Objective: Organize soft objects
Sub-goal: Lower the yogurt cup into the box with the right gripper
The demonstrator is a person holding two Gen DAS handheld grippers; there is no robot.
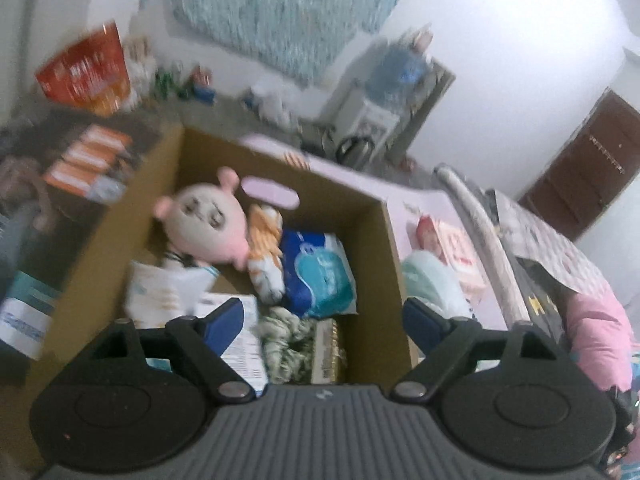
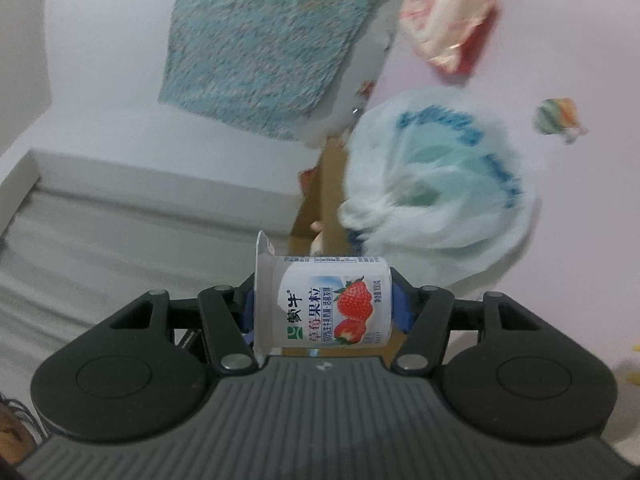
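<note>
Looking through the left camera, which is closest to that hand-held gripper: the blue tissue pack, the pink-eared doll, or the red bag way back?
From the left hand-held gripper, which is open and empty:
1. Blue tissue pack, in the cardboard box, just ahead.
2. Pink-eared doll, deeper in the box, toward the left.
3. Red bag, far back on the left, outside the box.

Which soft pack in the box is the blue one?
The blue-and-teal tissue pack by the cardboard box's right wall, beside the orange-striped plush; the others are white.

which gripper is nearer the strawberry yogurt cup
Right. The right gripper has the strawberry yogurt cup clamped sideways between its fingers; the left gripper hangs open over the cardboard box, with no cup in its view.
</note>
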